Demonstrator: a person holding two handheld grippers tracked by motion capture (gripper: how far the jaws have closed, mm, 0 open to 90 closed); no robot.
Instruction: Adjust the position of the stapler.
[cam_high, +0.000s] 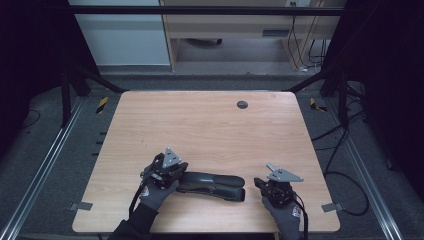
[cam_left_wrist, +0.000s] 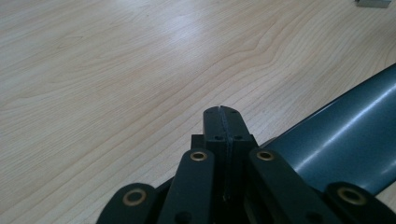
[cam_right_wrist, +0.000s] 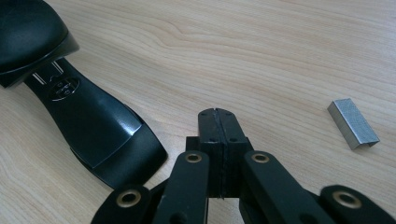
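Evidently nothing had begun: both tools, left (cam_left_wrist: 222, 114) and right (cam_right_wrist: 217, 116), pressed together empty, stapler (cam_high: 212, 185) and staples (cam_right_wrist: 353, 123) untouched on counter (cam_high: 200, 125).

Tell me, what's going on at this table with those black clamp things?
A person holds a two-jaw gripper in each gloved hand over a light wooden table. The left gripper and the right gripper both have jaws pressed shut, holding nothing. A long black plastic stapler lies between them, apparently opened out. A small silver strip of staples lies loose near the right gripper.
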